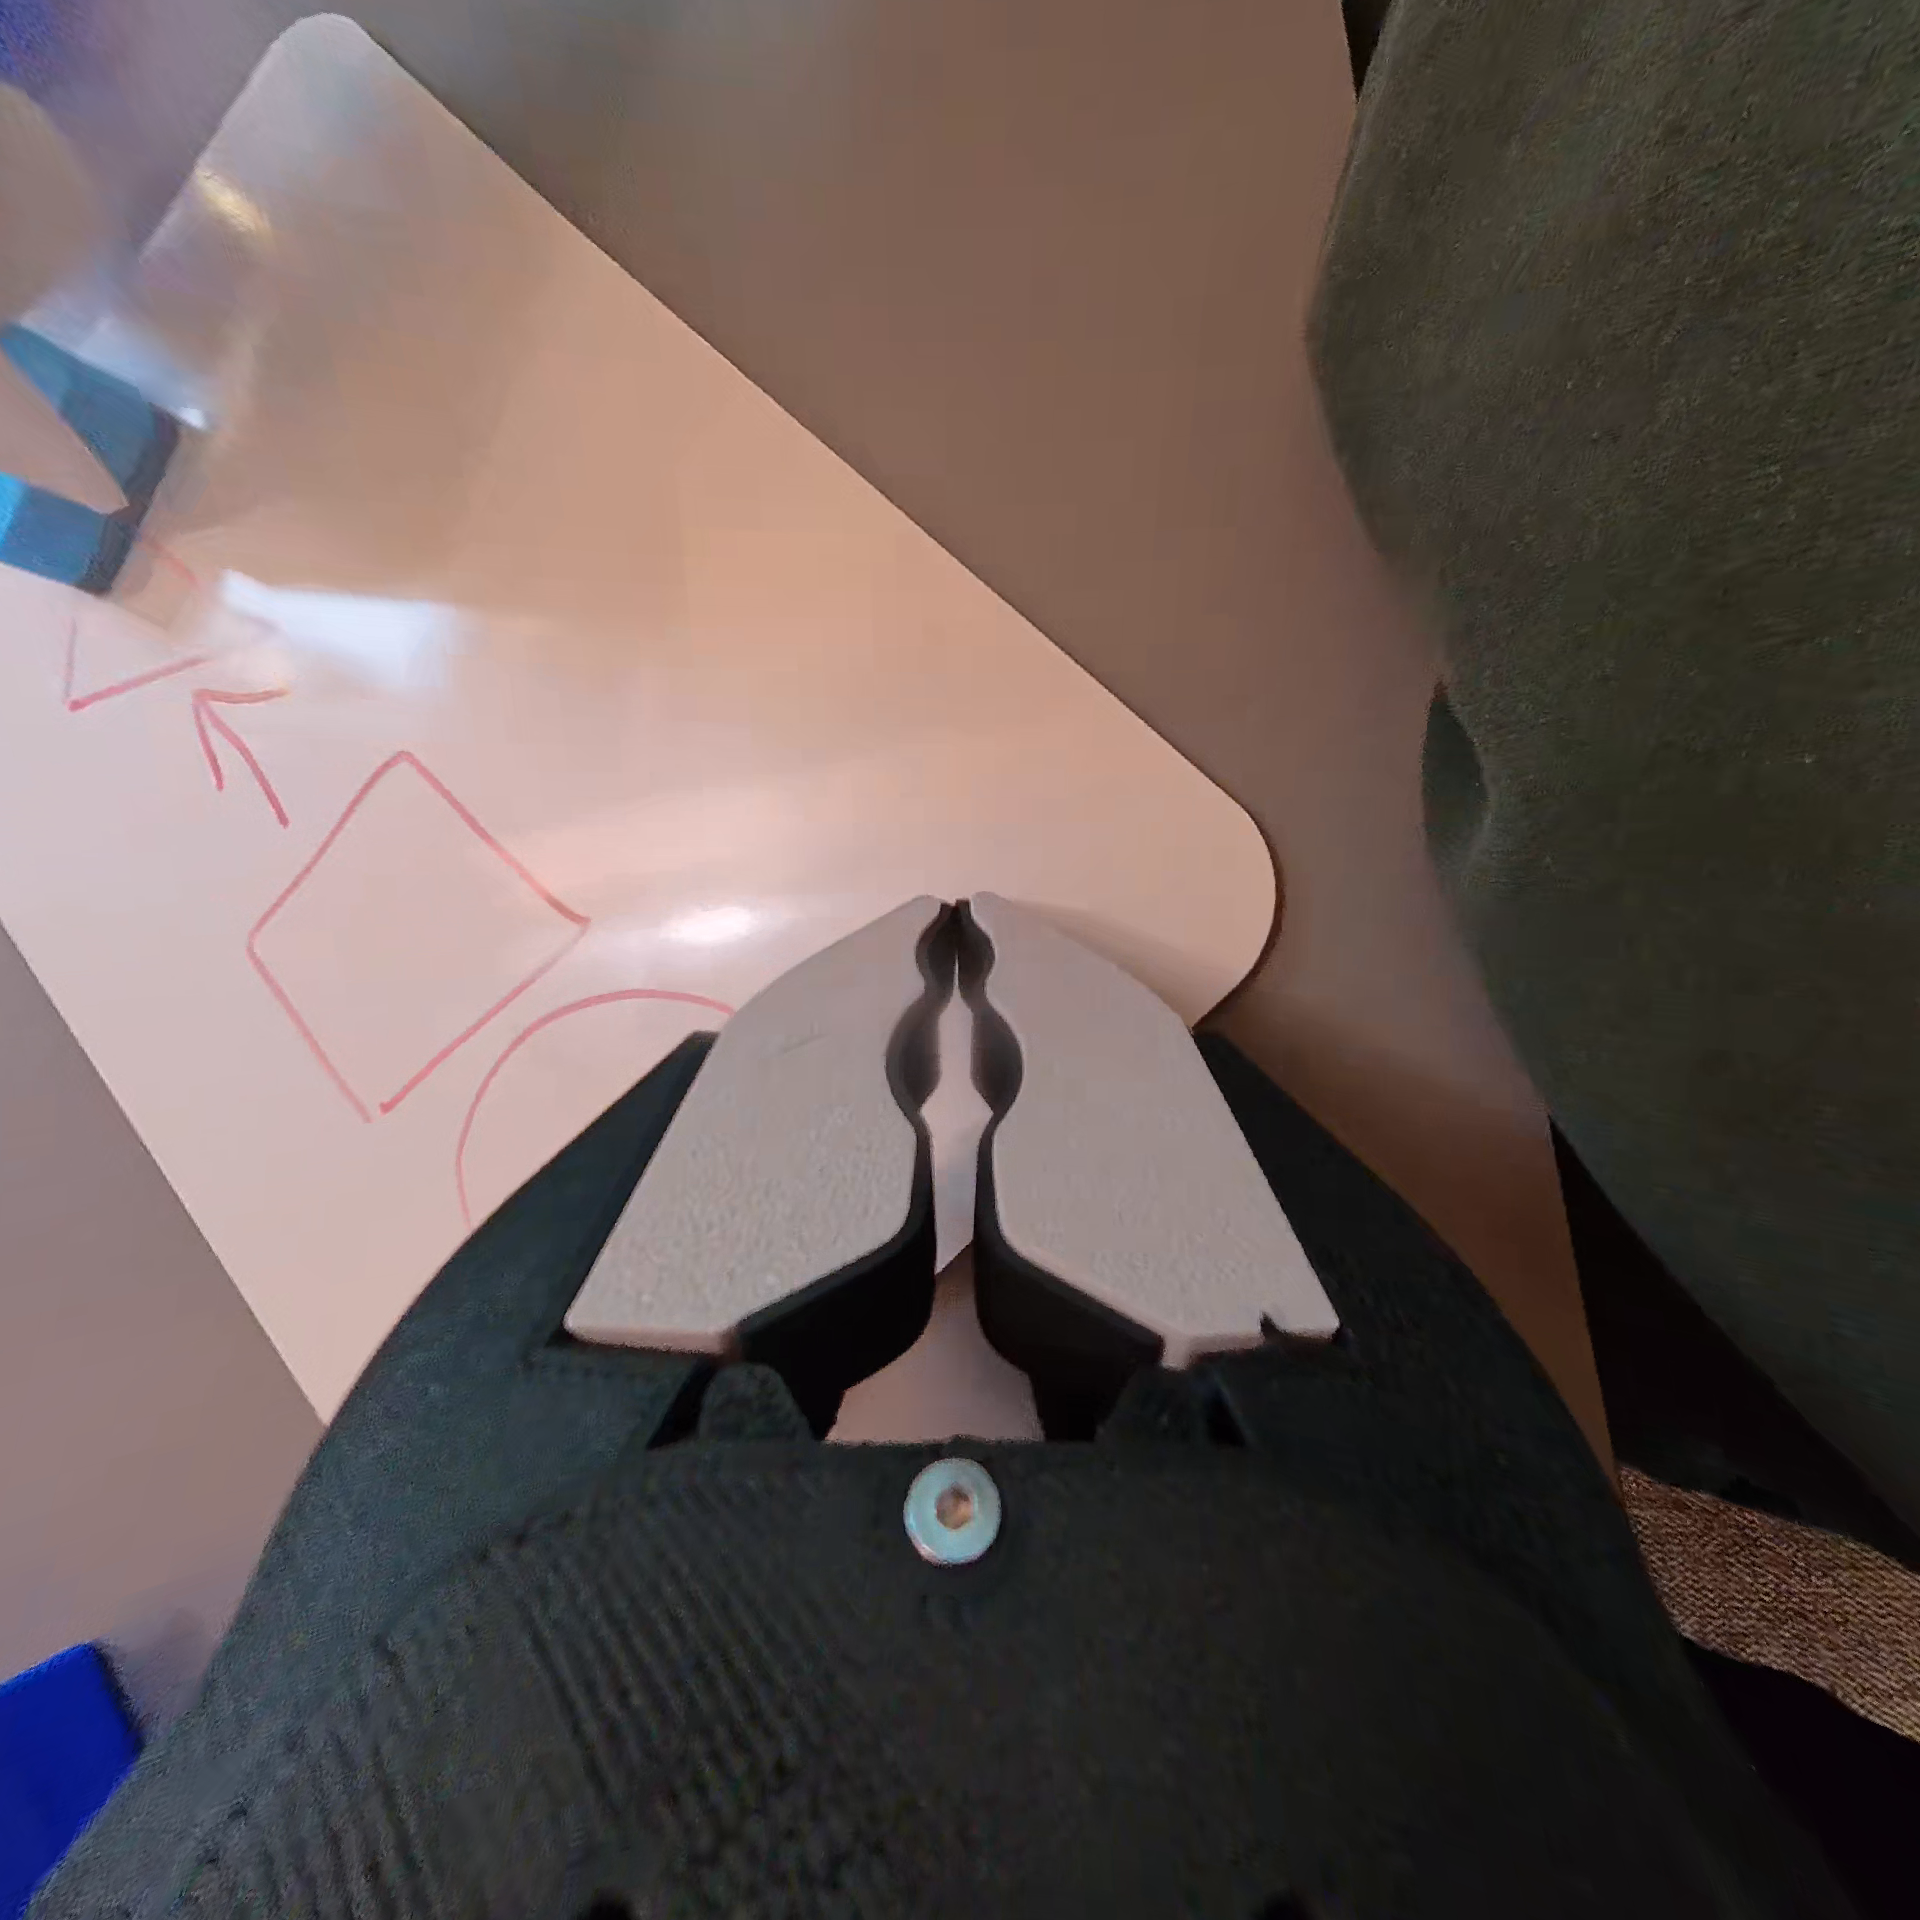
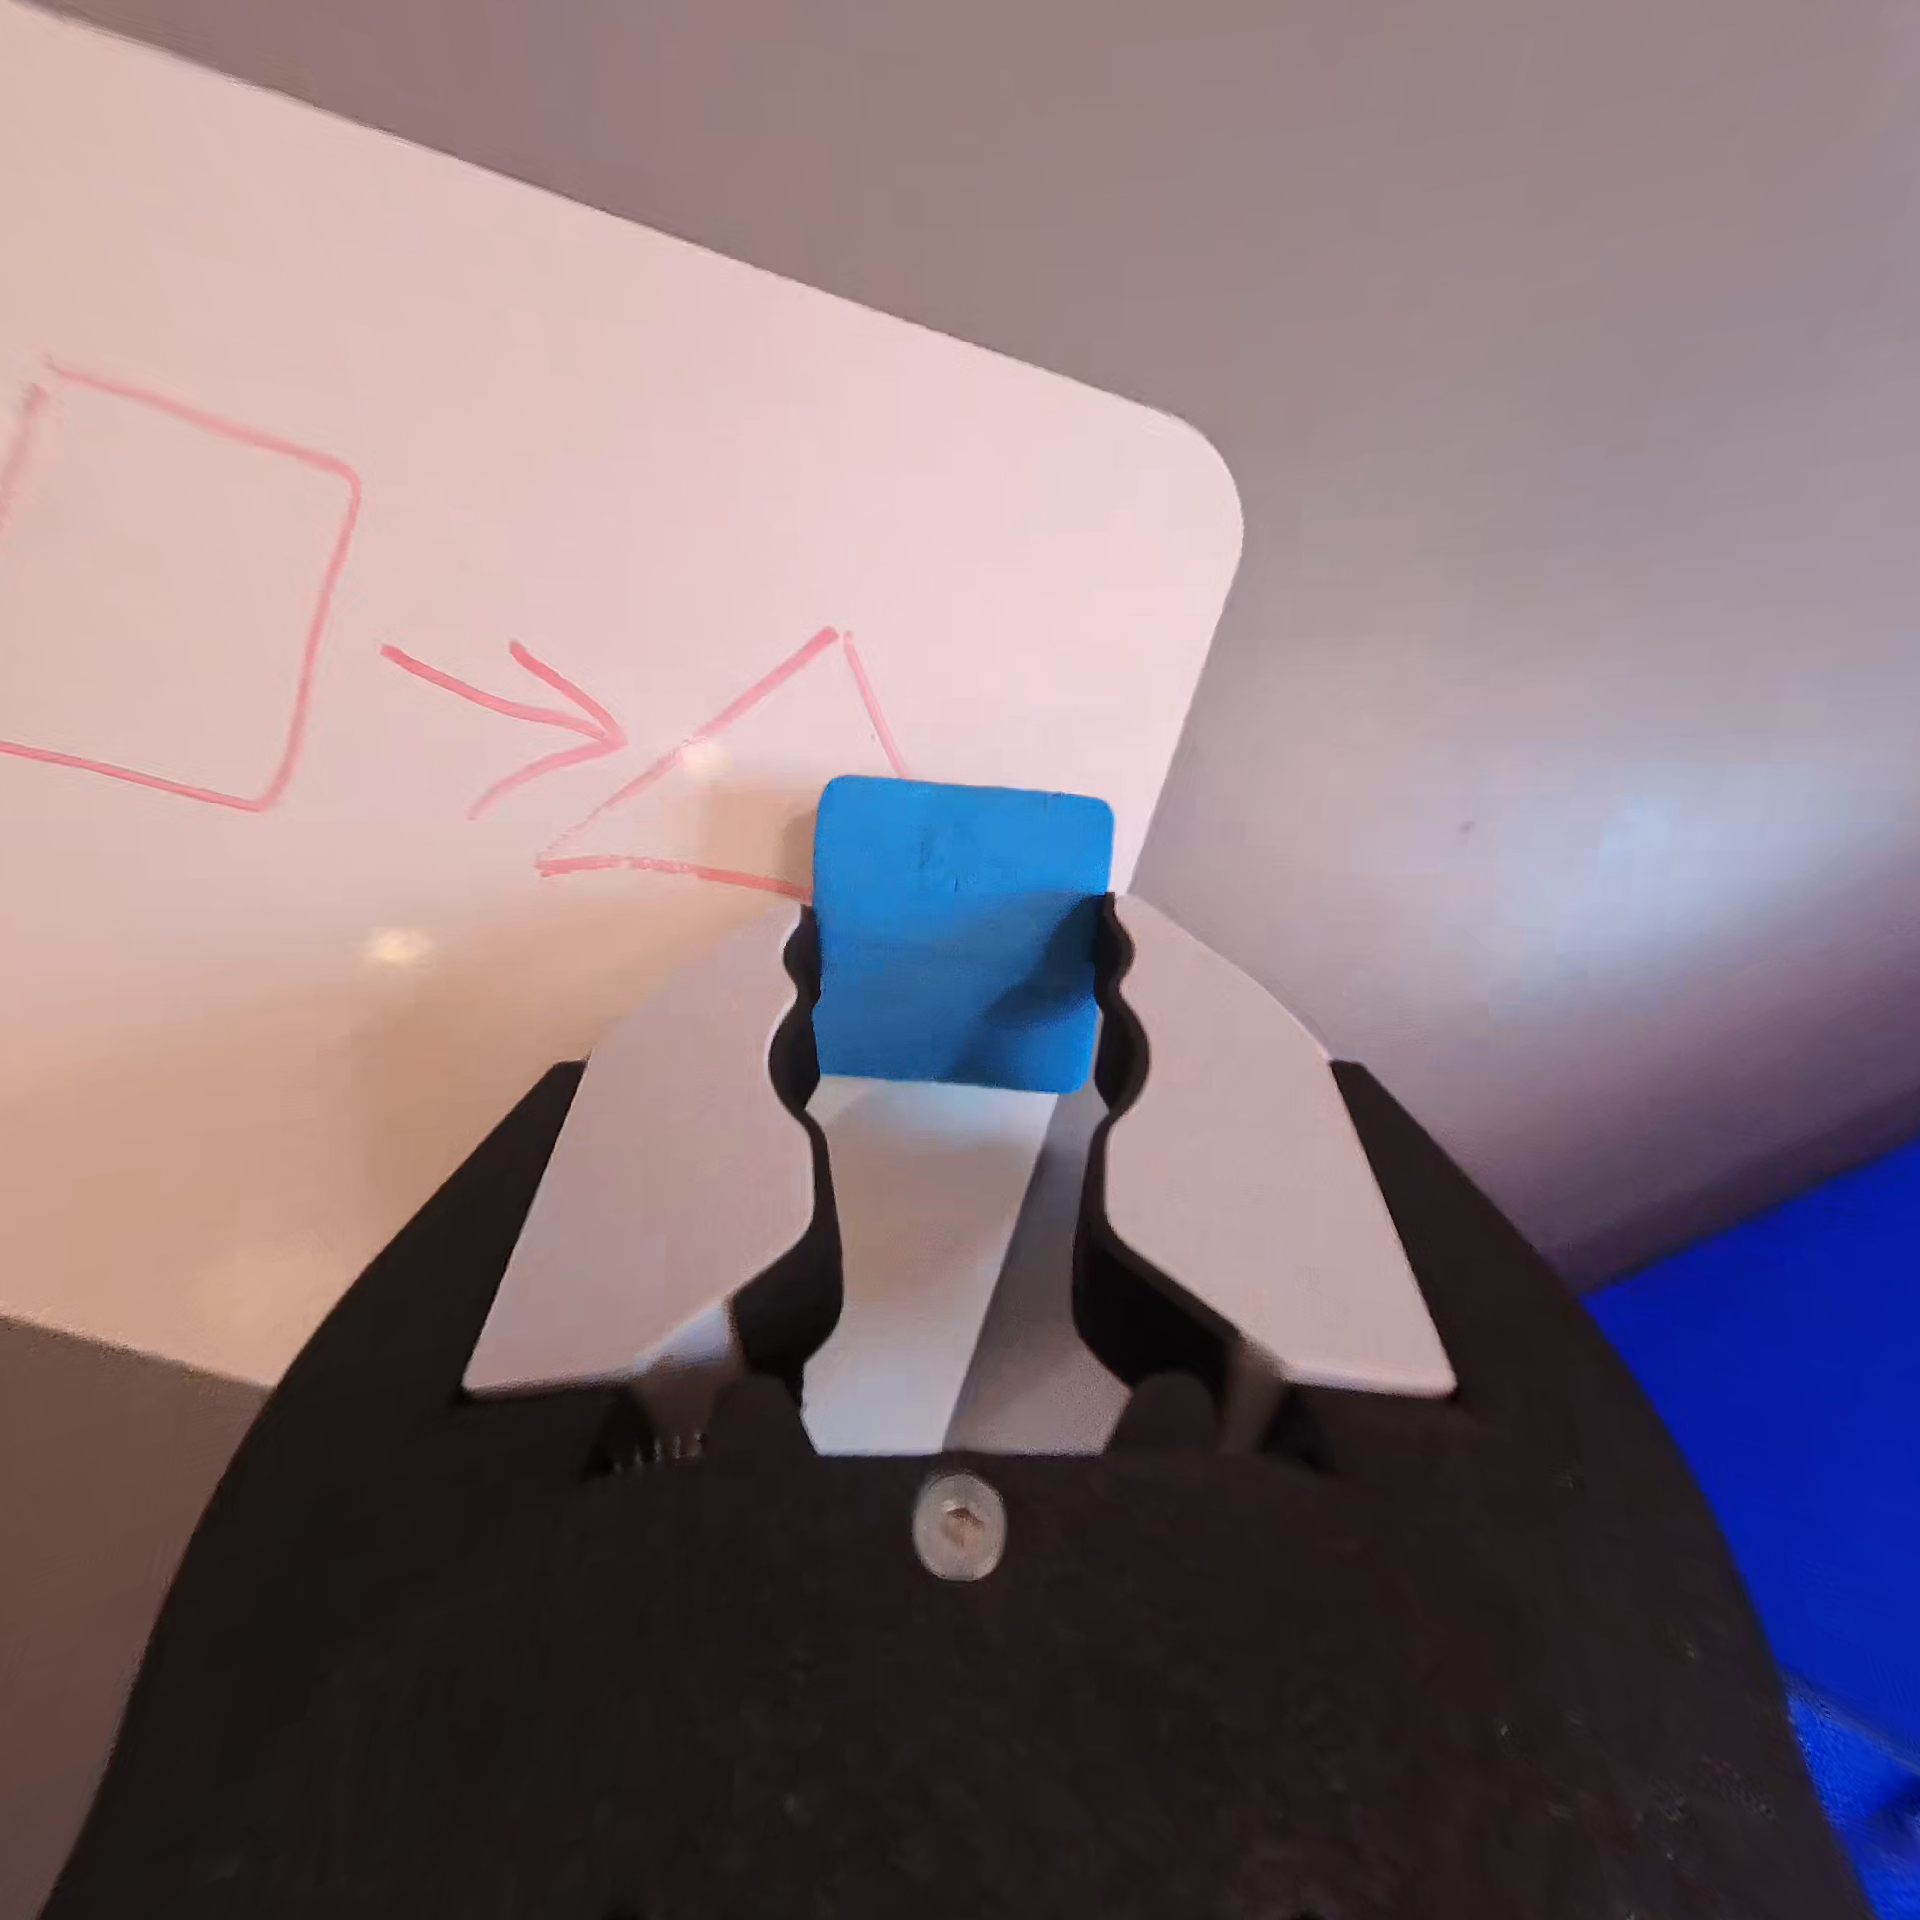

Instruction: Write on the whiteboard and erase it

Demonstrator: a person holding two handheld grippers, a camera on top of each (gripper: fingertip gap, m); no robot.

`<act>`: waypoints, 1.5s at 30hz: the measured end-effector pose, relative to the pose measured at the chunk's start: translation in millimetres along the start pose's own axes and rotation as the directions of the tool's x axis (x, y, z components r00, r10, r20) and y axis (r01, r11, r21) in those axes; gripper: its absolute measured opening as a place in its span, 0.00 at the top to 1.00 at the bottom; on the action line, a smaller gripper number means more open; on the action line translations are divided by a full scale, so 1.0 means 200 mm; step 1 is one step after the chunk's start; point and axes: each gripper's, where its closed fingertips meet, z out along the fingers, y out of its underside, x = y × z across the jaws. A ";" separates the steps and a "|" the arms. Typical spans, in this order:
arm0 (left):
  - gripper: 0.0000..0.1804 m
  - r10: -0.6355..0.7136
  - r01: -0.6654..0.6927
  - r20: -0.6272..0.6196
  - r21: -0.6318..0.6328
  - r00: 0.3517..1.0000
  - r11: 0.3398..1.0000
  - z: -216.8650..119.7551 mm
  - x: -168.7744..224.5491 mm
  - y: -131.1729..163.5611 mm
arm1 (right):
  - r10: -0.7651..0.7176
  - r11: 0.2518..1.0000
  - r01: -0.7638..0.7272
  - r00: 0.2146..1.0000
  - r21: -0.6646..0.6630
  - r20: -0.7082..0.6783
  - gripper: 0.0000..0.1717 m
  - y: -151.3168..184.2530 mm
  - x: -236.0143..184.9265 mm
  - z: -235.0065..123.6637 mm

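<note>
A whiteboard [image 1: 727, 623] lies on the table with red drawings on it: a square [image 1: 405, 935], an arrow [image 1: 244, 748], a triangle [image 1: 125, 675] and part of a circle [image 1: 582, 1023]. My left gripper [image 1: 957, 909] is shut with nothing between its fingers, over the board's near right corner. My right gripper [image 2: 956, 914] is shut on a blue eraser [image 2: 956, 935], which rests against the board [image 2: 623, 468] at the triangle's [image 2: 727, 779] lower right corner. The arrow [image 2: 520, 717] and the square [image 2: 208, 603] lie to its left. The eraser also shows blurred in the left wrist view [image 1: 42, 530].
A person's dark green garment [image 1: 1662, 623] fills the right side of the left wrist view. The table top [image 1: 935, 208] runs around the board. A bright blue thing lies at the lower left [image 1: 52, 1766] and at the right in the right wrist view [image 2: 1766, 1455]. Left tips to right tips: about 25 cm.
</note>
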 end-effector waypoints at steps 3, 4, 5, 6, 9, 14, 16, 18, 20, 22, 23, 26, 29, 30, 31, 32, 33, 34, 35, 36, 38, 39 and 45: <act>1.00 0.010 -0.010 0.013 -0.009 1.000 1.000 0.00 0.00 0.00 | -0.062 0.998 0.064 0.995 -0.025 0.076 0.70 0.02 -0.16 -0.01; 1.00 0.010 -0.010 0.008 -0.007 1.000 1.000 0.00 0.00 0.00 | -0.113 0.993 0.116 0.988 -0.024 0.104 0.70 0.00 -0.27 -0.01; 1.00 0.007 -0.007 0.003 -0.003 1.000 1.000 0.00 0.00 0.00 | -0.159 0.986 0.163 0.979 -0.019 0.130 0.70 -0.01 -0.36 0.00; 1.00 0.005 -0.005 -0.003 0.000 1.000 1.000 0.00 0.00 -0.01 | -0.197 0.979 0.201 0.972 -0.019 0.131 0.70 -0.03 -0.41 0.01; 1.00 0.009 -0.009 -0.001 0.000 1.000 1.000 0.01 0.00 -0.01 | -0.124 0.991 0.126 0.992 -0.041 0.037 0.70 -0.08 -0.23 0.05; 1.00 -0.004 0.004 0.009 0.029 1.000 1.000 0.00 0.01 -0.01 | -0.040 0.998 0.040 0.999 -0.051 -0.006 0.70 -0.02 -0.04 0.02; 1.00 -0.007 0.007 0.001 0.033 1.000 0.999 0.00 0.01 -0.01 | -0.088 0.995 0.088 0.996 -0.047 0.006 0.69 -0.02 -0.11 0.01; 1.00 -0.013 0.014 -0.010 0.039 1.000 0.999 0.01 0.01 -0.01 | -0.092 0.995 0.092 0.996 -0.035 -0.015 0.64 -0.02 -0.10 0.01; 1.00 -0.011 0.011 -0.007 0.038 1.000 0.999 0.01 0.01 -0.02 | -0.067 0.998 0.067 0.998 -0.019 0.009 0.63 -0.01 -0.09 0.01; 1.00 -0.006 0.006 0.004 0.038 1.000 0.999 0.01 0.01 -0.01 | -0.039 0.999 0.039 0.998 -0.002 0.040 0.62 -0.01 -0.10 0.00; 1.00 -0.005 0.005 0.006 0.037 1.000 0.999 0.01 0.01 -0.01 | -0.034 0.999 0.034 0.998 0.003 0.044 0.62 -0.01 -0.10 0.00; 1.00 -0.005 0.005 0.005 0.037 1.000 0.999 0.01 0.01 -0.02 | -0.021 1.000 0.021 0.999 0.015 0.028 0.62 -0.01 -0.09 -0.01; 1.00 -0.008 0.008 0.002 0.040 1.000 0.999 0.01 0.01 -0.02 | -0.004 0.999 0.004 1.000 0.033 0.023 0.71 -0.03 -0.07 -0.01; 1.00 -0.007 0.007 0.001 0.040 1.000 0.999 0.01 0.01 -0.02 | -0.007 0.999 0.006 1.000 0.038 0.025 0.71 -0.03 -0.07 0.00; 1.00 -0.004 0.004 0.001 0.039 1.000 0.999 0.01 0.01 -0.02 | -0.021 0.999 0.020 0.999 0.034 0.027 0.72 -0.03 -0.08 0.00; 1.00 0.000 0.000 0.002 0.035 1.000 0.999 0.01 0.01 -0.01 | -0.041 0.999 0.040 0.998 0.020 0.046 0.72 -0.03 -0.12 0.00; 1.00 0.004 -0.004 0.004 0.028 1.000 1.000 0.01 0.01 -0.01 | -0.067 0.998 0.067 0.995 0.005 0.075 0.72 -0.03 -0.18 0.00; 1.00 0.007 -0.007 0.006 0.023 1.000 1.000 0.01 0.01 -0.01 | -0.101 0.995 0.102 0.990 -0.005 0.100 0.72 -0.03 -0.26 0.00; 1.00 0.008 -0.008 0.004 0.025 1.000 1.000 0.01 0.01 -0.02 | -0.146 0.989 0.148 0.983 -0.009 0.109 0.72 -0.04 -0.33 0.00; 1.00 0.008 -0.008 -0.002 0.032 1.000 0.999 0.02 0.02 -0.02 | -0.191 0.981 0.193 0.976 -0.007 0.108 0.72 -0.05 -0.39 0.01; 1.00 0.016 -0.016 0.001 0.037 1.000 0.999 0.02 0.02 -0.03 | -0.186 0.982 0.186 0.979 0.007 0.079 0.72 -0.10 -0.37 0.04; 1.00 0.023 -0.023 0.006 0.035 1.000 0.999 0.02 0.02 -0.03 | -0.134 0.991 0.133 0.990 0.009 0.043 0.72 -0.12 -0.26 0.05; 1.00 0.008 -0.009 0.020 0.033 1.000 0.999 0.01 0.00 0.00 | -0.086 0.993 0.091 0.994 -0.074 0.067 0.72 -0.02 -0.17 0.00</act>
